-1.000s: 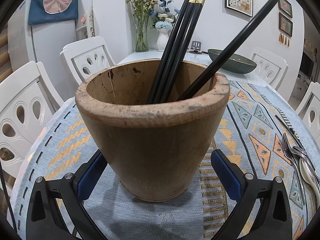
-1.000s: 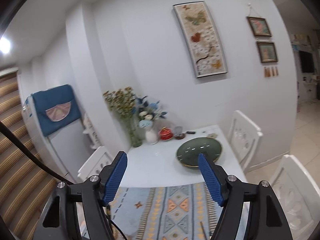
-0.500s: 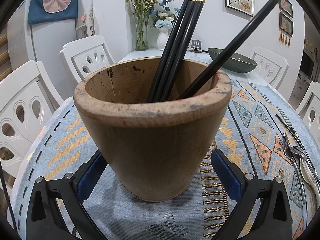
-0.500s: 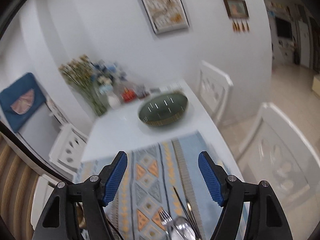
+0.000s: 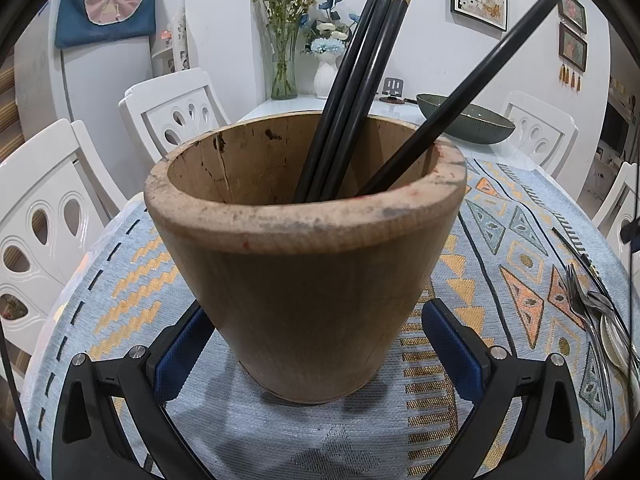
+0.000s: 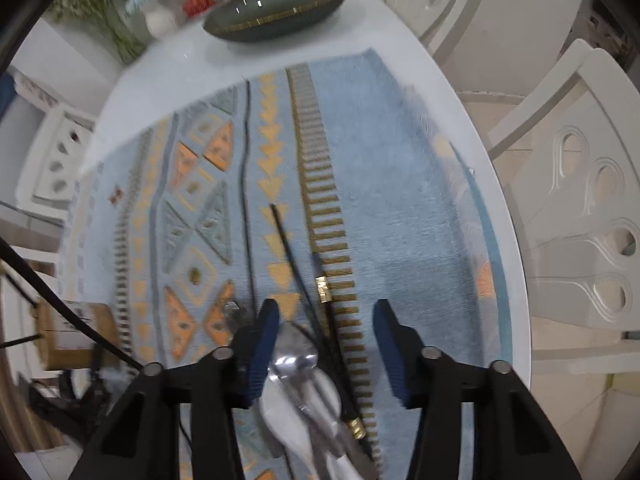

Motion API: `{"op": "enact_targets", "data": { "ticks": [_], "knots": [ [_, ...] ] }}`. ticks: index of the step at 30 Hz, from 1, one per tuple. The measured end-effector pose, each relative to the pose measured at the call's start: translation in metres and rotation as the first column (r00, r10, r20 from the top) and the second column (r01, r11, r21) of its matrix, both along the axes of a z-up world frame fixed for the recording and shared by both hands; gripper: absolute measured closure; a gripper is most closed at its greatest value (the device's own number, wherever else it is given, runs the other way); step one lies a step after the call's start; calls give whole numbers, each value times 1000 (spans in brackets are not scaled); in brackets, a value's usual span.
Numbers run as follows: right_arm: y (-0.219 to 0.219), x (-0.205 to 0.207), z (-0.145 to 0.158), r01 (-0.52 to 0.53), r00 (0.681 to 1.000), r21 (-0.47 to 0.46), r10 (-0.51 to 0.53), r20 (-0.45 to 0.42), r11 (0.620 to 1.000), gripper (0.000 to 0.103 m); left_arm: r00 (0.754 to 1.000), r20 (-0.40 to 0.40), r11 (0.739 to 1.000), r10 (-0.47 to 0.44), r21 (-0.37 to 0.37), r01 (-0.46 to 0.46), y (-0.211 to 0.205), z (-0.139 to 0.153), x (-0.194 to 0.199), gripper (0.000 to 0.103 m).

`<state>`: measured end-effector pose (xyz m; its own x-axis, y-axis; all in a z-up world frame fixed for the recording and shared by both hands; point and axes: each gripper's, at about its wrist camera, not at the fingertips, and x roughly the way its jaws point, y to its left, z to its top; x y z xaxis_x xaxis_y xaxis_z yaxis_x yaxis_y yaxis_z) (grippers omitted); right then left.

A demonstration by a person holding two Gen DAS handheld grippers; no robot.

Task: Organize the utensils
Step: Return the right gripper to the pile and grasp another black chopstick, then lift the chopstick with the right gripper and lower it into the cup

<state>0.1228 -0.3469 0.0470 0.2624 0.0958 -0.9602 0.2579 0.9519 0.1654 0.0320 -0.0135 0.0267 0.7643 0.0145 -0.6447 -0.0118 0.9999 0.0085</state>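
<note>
Bare patterned cloth (image 6: 404, 216) right of the heaped spoons (image 6: 296, 364) and chopsticks (image 6: 320, 304); wooden cup (image 5: 308, 280) well left.

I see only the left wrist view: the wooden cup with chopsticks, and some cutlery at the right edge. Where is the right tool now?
Observer: The right tool points steeply down at the cloth; a metal spoon lies between its fingers.
Operator: Does it grip the spoon?
Observer: Not yet. Its jaws have just been closing, but I see no pad pressing on it.
Operator: Are loose chopsticks there too?
Observer: Yes, black chopsticks with gold bands lie beside the spoon.
</note>
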Motion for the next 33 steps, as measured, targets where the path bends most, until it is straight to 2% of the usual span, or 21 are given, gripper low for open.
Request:
{"op": "enact_targets", "data": {
  "ticks": [3,6,11,19,26,30,31,33],
  "knots": [
    [1,9,-19,-48,998,1,48,-34,999,77,1000,-1,1000,0,0,0,0,0,0,1],
    [2,14,-38,-84,994,-18,83,-65,996,79,1000,-2,1000,0,-1,0,0,0,0,0],
    [5,16,-52,-116,989,-30,113,-99,993,80,1000,-7,1000,-1,-1,1,2,-4,-1,1],
    [2,12,-58,-158,981,-71,149,-123,985,80,1000,-14,1000,0,-1,0,3,-4,0,1],
    [16,21,-61,-223,958,-146,189,-216,964,80,1000,-15,1000,-1,-1,1,2,-3,0,1],
    [27,24,-59,-268,950,-200,224,-219,942,80,1000,-15,1000,-1,-2,1,2,-3,0,1],
    [30,23,-59,-272,950,-210,227,-213,939,83,1000,-14,1000,-1,-3,1,2,-3,-1,1],
    [38,18,-58,-283,951,-226,243,-191,932,93,1000,-15,1000,-1,-4,1,2,-3,0,0]
  ]
}}
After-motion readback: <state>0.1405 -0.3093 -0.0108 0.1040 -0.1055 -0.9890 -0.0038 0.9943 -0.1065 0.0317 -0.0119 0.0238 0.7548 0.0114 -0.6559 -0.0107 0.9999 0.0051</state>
